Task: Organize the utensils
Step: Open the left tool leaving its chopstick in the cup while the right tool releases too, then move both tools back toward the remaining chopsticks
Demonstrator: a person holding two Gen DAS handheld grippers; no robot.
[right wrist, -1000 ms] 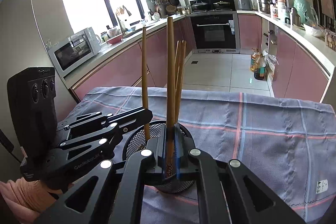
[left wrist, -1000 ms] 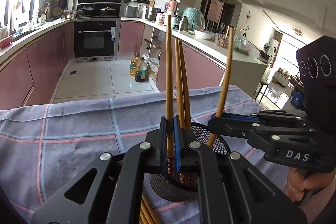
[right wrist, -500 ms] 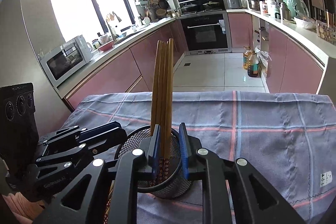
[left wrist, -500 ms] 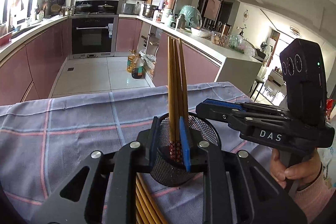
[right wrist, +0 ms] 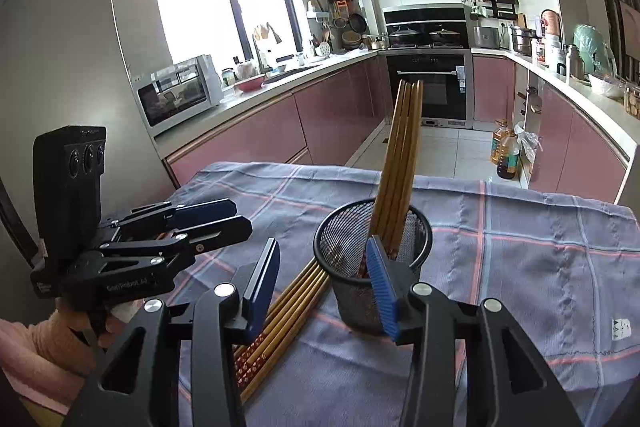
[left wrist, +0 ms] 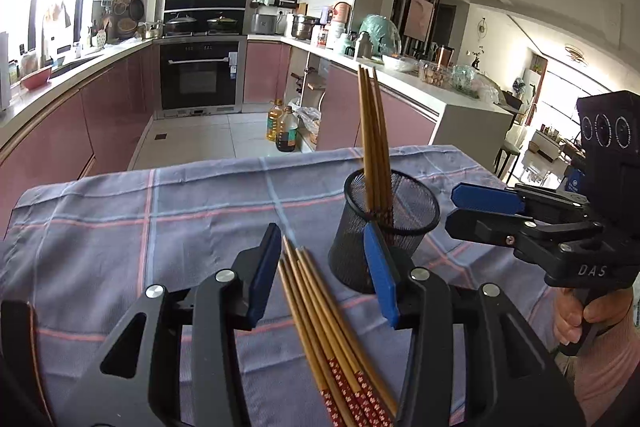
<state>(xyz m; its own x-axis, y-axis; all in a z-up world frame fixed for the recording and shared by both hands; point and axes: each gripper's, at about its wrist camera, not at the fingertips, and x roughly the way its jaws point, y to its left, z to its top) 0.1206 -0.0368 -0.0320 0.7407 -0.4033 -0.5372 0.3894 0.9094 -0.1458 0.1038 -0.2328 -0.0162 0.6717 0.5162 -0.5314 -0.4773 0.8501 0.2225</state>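
Pink-cabinet kitchen behind; your checked cloth (left wrist: 120, 227) carries the mesh cup (left wrist: 390, 227) at one o'clock of your left gripper (left wrist: 324, 271), whose jaws are opening, nothing pinched. Right gripper (right wrist: 326, 277) likewise opening, empty. Loose chopsticks (left wrist: 320, 311) lie at six; upright chopsticks (right wrist: 400, 167) stand in the cup.

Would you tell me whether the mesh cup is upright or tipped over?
Upright: the mesh cup stands on the cloth, rim up, with chopsticks leaning inside it.
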